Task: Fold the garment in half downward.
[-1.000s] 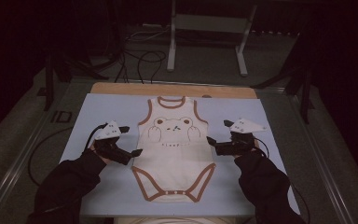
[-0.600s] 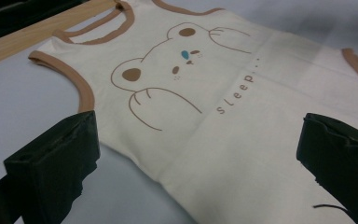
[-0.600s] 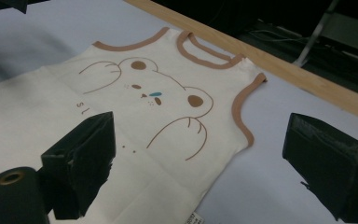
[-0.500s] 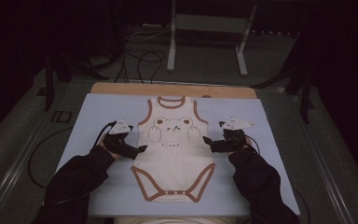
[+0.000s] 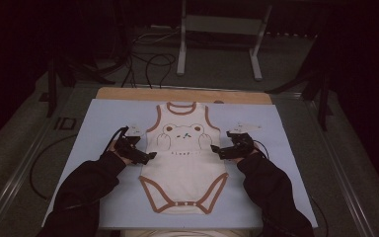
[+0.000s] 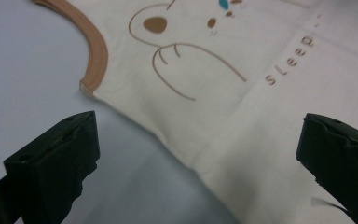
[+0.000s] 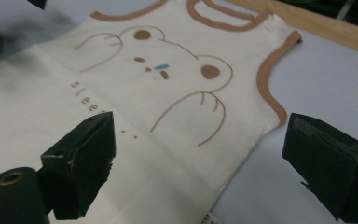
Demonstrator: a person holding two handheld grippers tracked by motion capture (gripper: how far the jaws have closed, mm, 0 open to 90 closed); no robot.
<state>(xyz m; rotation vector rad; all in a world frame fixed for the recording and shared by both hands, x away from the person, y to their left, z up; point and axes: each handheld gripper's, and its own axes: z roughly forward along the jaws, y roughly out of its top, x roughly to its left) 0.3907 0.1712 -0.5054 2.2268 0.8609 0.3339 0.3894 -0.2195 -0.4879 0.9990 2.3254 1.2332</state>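
A cream baby bodysuit (image 5: 183,158) with brown trim and a bear print lies flat on the pale blue mat (image 5: 94,138), neck away from me. My left gripper (image 5: 148,156) is open at the garment's left side edge, just below the armhole; the left gripper view has the side seam (image 6: 168,140) running between the spread jaws. At the right side edge my right gripper (image 5: 216,149) is open too. The right gripper view looks across the bear print (image 7: 168,79) and right armhole trim (image 7: 272,88), with the cloth edge between its jaws.
The mat lies on a wooden board (image 5: 177,95) whose far edge shows. Cables (image 5: 148,64) and a metal stand (image 5: 217,44) are on the floor beyond. Black sleeves (image 5: 86,192) come in from the bottom. A cable (image 5: 39,163) loops left of the mat.
Both grippers have moved inward and a little forward, from the bare mat beside the bodysuit to its left and right side edges.
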